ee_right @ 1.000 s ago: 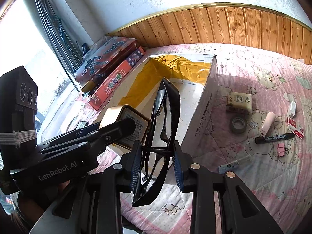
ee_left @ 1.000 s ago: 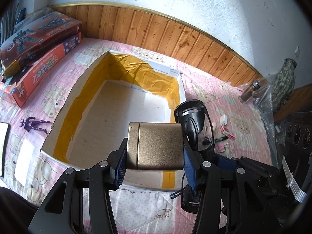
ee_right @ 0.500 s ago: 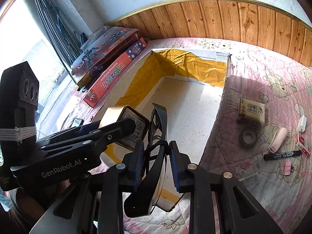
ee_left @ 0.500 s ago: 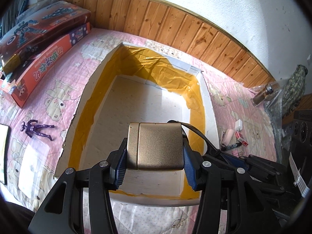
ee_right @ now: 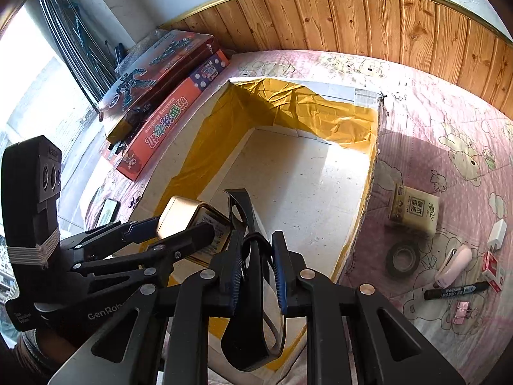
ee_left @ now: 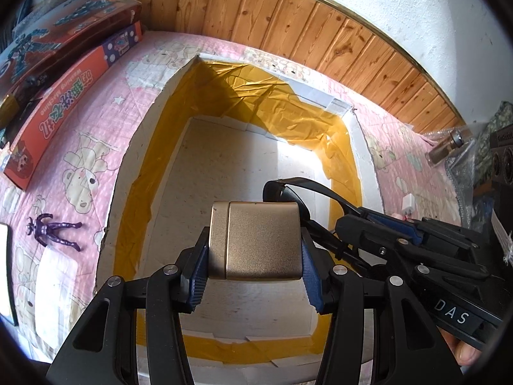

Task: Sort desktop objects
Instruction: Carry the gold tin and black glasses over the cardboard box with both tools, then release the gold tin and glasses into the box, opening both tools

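**Two objects held above the open box**

The left gripper (ee_left: 255, 250) pinches a gold metal tin (ee_left: 256, 240) between its blue pads, over the near part of the big white box (ee_right: 320, 186) that is lined with yellow tape. The right gripper (ee_right: 256, 269) has just been closing its jaws, and they are now pressed on a pair of black glasses (ee_right: 253, 288), folded and hanging down over the near edge of the box. Both objects are in the air, not yet inside.

The risks, as I judge them: the two grippers are very near each other, so they may knock together. The thin glasses frame can twist or slip from the narrow grip and fall outside on the pink quilt (ee_right: 449, 166). The tin can land hard on the box floor.
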